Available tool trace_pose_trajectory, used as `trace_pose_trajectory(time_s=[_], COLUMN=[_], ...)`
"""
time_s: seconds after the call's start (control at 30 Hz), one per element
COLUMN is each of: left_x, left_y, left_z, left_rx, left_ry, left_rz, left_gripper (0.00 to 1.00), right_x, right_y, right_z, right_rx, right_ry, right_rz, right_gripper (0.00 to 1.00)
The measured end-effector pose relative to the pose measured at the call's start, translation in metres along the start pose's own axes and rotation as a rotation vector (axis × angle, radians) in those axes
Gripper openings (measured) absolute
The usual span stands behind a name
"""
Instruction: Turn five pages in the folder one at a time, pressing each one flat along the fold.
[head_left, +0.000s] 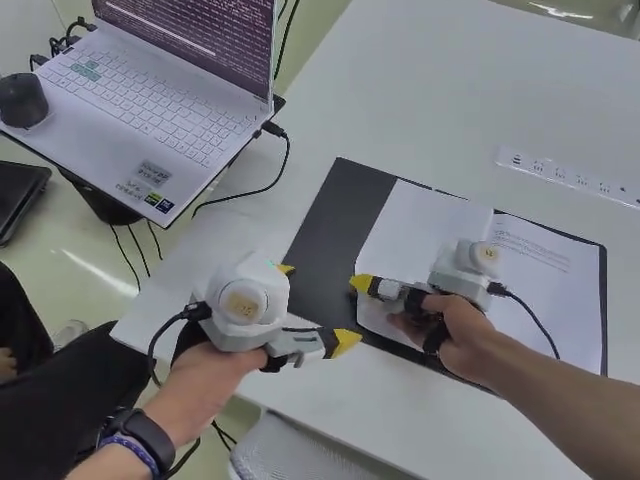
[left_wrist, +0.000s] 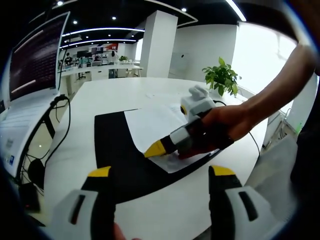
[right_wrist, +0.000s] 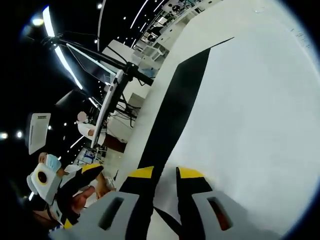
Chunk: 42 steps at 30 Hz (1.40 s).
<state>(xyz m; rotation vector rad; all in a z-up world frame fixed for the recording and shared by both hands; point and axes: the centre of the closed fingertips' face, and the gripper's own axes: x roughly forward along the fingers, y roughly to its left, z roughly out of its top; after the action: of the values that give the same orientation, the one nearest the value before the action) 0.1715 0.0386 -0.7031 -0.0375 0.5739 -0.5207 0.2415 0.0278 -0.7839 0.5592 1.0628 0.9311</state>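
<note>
Black folder (head_left: 325, 240) lies open on the white bench (head_left: 430, 90) in the head view, with a laptop (head_left: 150, 90) well beyond its bare cover. A white page (head_left: 425, 235) comes off the folder's fold and leans over that bare cover, not yet flat. The right tongs (head_left: 362, 285) sit at the page's near corner with jaws drawn narrow. They look to be pinching its free edge, and that grip would be what keeps the sheet up and lets it swing across. The left tongs (head_left: 315, 305) hang just off the folder's near edge over the bench, jaws wide and holding nothing. They are probably kept out of the page's way until there is a fold to press. A printed sheet (head_left: 545, 260) lies flat on the folder's other half.

From the left gripper view, the left tongs (left_wrist: 161, 172) frame the folder (left_wrist: 115, 145) between two well-spread yellow tips that touch neither cover nor paper. The right tongs (left_wrist: 156, 149) reach in from the folder's far side, a hand (left_wrist: 225, 125) wrapped around them. Their tip rests on the page (left_wrist: 150, 125) at its free edge, above the black cover.

Along the right gripper view, the right tongs (right_wrist: 166, 173) show their tips close together with only a slim gap. The line where the page (right_wrist: 250, 125) meets the folder (right_wrist: 185, 95) runs straight into that gap. This fits a pinch on the paper's edge, though the contact itself is too fine to see. The left tongs (right_wrist: 77, 196) wait beside the folder with jaws apart.
</note>
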Motion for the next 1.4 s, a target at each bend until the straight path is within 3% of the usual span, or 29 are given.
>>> trace_pose_trajectory(time_s=[0.4, 0.6, 0.77, 1.07, 1.23, 1.4], left_x=[0.003, 0.010, 0.018, 0.037, 0.049, 0.065], left_y=[-0.002, -0.009, -0.015, -0.022, -0.027, -0.028], left_z=[-0.003, -0.004, -0.004, -0.002, -0.002, 0.000], left_rx=[0.009, 0.019, 0.016, 0.032, 0.052, 0.051], left_ry=[0.026, 0.044, 0.052, 0.078, 0.098, 0.101], left_rz=[-0.009, -0.034, -0.063, -0.102, -0.124, -0.124], left_gripper=[0.78, 0.77, 0.74, 0.68, 0.65, 0.58], right_x=[0.000, -0.006, -0.018, -0.067, -0.095, -0.122], right_y=[0.006, 0.013, 0.018, 0.008, -0.009, -0.029], right_z=[0.000, 0.005, 0.019, 0.043, 0.048, 0.045], right_rx=[-0.039, -0.051, -0.081, -0.158, -0.170, -0.170], right_ry=[0.000, -0.021, -0.072, -0.142, -0.186, -0.195], right_rz=[0.030, 0.051, 0.074, 0.050, 0.016, -0.028], right_gripper=[0.25, 0.34, 0.36, 0.43, 0.50, 0.52])
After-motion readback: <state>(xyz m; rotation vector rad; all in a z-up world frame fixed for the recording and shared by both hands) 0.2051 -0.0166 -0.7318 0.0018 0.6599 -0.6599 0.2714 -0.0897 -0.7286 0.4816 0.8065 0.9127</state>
